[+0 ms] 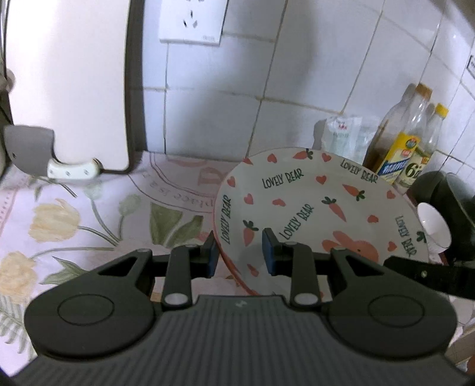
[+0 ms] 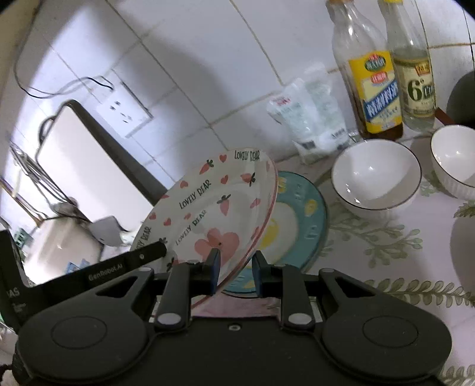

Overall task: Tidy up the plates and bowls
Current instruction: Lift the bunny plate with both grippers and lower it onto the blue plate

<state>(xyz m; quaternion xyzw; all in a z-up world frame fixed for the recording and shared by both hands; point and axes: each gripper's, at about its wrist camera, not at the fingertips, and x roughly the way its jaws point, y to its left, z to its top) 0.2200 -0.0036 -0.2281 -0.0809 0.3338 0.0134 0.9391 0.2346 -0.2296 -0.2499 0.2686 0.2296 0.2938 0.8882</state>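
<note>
Midway, by appearance: bear plate [image 2: 213, 207] raised on edge, not yet stacked.
Both grippers straddle its rim with jaws parted, left gripper [image 1: 239, 251] on one side, right gripper [image 2: 236, 271] on the other; whether either truly pinches cannot be told. A teal plate [image 2: 308, 207] lies flat just behind it, two bowls [image 2: 375, 175] beside that, still loose. The second bowl and the bottles [image 2: 371, 89] are cut off.

A home kitchen: white wall tiles [image 1: 207, 112] with a socket [image 1: 193, 20], a floral cloth [image 1: 89, 213] on the counter, bottles [image 2: 383, 68] and a packet [image 2: 314, 115] by the wall, bowls [image 2: 375, 175] and plates [image 2: 213, 210] set out
</note>
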